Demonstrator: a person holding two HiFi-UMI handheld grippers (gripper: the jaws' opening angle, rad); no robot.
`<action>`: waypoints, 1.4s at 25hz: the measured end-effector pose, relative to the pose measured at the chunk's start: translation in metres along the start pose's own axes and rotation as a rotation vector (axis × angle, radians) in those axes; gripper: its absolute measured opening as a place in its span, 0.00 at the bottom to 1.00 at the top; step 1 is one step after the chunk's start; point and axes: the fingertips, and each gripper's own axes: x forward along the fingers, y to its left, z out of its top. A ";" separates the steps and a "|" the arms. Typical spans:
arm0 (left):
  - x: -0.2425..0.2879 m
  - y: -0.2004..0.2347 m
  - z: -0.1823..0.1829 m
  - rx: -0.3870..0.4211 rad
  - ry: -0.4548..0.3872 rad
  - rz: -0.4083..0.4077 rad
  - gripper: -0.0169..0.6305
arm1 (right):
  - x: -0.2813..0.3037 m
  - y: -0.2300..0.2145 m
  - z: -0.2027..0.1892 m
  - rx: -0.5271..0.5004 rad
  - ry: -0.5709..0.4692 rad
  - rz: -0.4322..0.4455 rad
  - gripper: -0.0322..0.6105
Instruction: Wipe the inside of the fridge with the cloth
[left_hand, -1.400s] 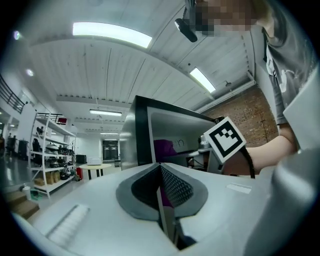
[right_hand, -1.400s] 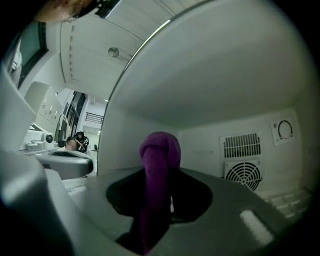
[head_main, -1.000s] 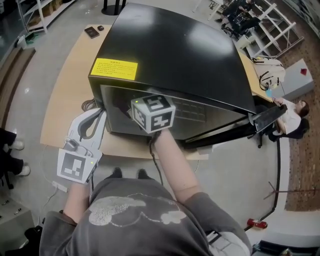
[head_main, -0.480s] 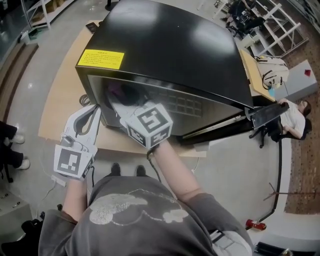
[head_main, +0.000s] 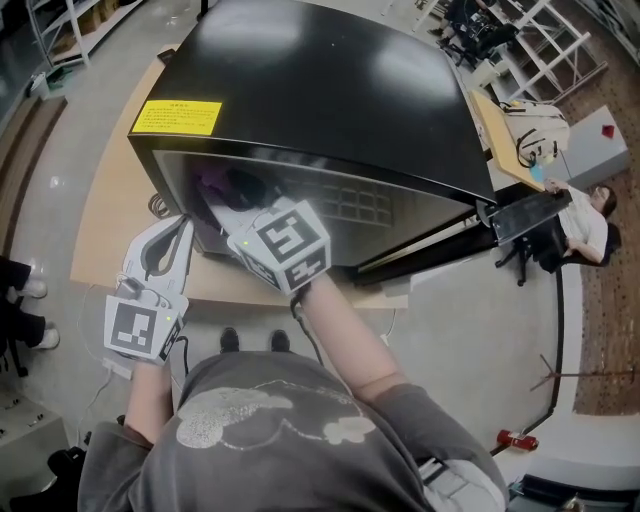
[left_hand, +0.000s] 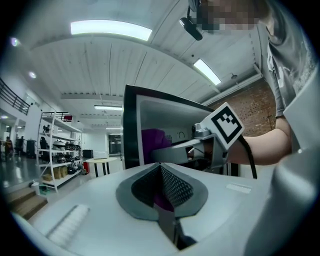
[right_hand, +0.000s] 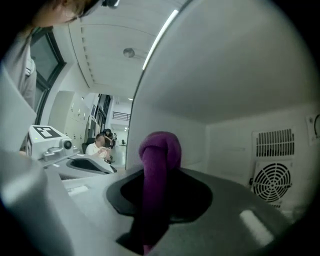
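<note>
A black fridge (head_main: 330, 90) stands on a wooden table (head_main: 105, 210) with its door (head_main: 520, 215) swung open to the right. My right gripper (head_main: 225, 212) reaches into the opening at its left side, shut on a purple cloth (head_main: 212, 183). In the right gripper view the cloth (right_hand: 159, 150) bulges out of the shut jaws inside the white interior, near the left wall. The left gripper (head_main: 183, 225) hangs outside the fridge's front left corner, shut and holding nothing. From the left gripper view (left_hand: 161, 166) I see the fridge frame (left_hand: 131, 125) and the cloth (left_hand: 152, 142).
A round fan grille (right_hand: 272, 182) and a slotted vent (right_hand: 272, 142) sit on the fridge's back wall at the right. A cable (head_main: 158, 205) lies on the table by the fridge's left corner. A person (head_main: 590, 230) sits on the floor far right; shelving (head_main: 545, 40) stands behind.
The right gripper has carried the cloth leftwards across the fridge opening towards its left wall. The left gripper has stayed by the front left corner.
</note>
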 end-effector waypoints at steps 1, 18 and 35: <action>0.002 -0.003 0.001 0.001 -0.004 -0.008 0.05 | 0.003 -0.006 -0.002 -0.003 0.019 -0.013 0.18; 0.041 -0.043 0.006 -0.004 -0.021 -0.145 0.05 | -0.049 -0.101 -0.039 -0.056 0.235 -0.312 0.18; 0.082 -0.103 0.013 -0.011 -0.054 -0.344 0.05 | -0.172 -0.177 -0.065 0.024 0.328 -0.726 0.18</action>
